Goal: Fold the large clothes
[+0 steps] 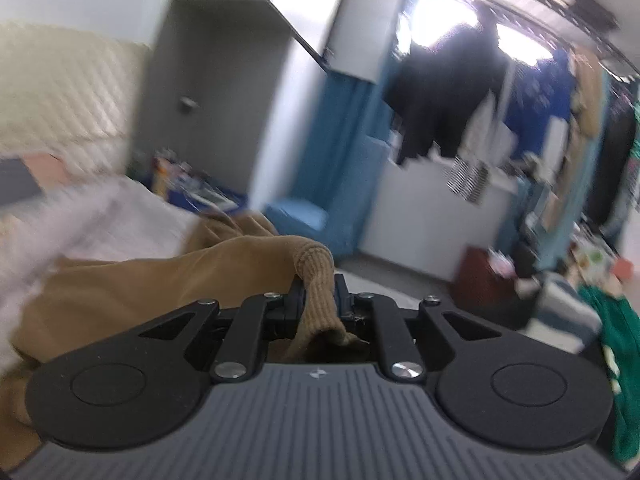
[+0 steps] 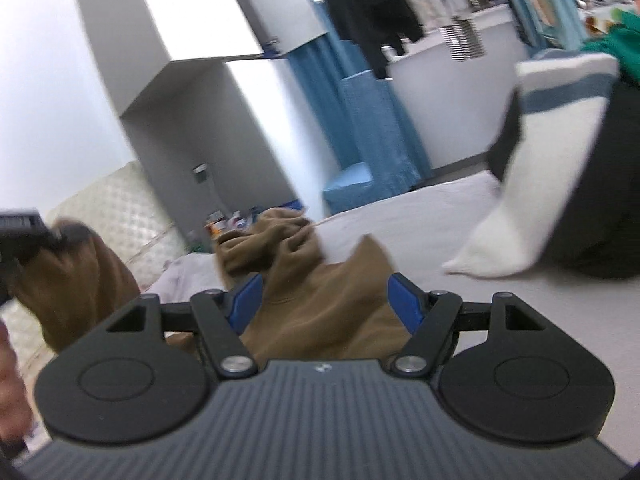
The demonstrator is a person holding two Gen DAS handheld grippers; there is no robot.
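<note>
Left-wrist view: the left gripper (image 1: 320, 300) is clamped on the ribbed cuff (image 1: 318, 280) of a tan sweatshirt (image 2: 320, 300), apparently to draw the sleeve across for a fold. The garment lies bunched on the pale bed (image 2: 420, 232), while the right gripper (image 2: 324, 300) stands wide over it, gripping nothing.

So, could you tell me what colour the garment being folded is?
Tan-brown garment, clearest in the left wrist view.
</note>
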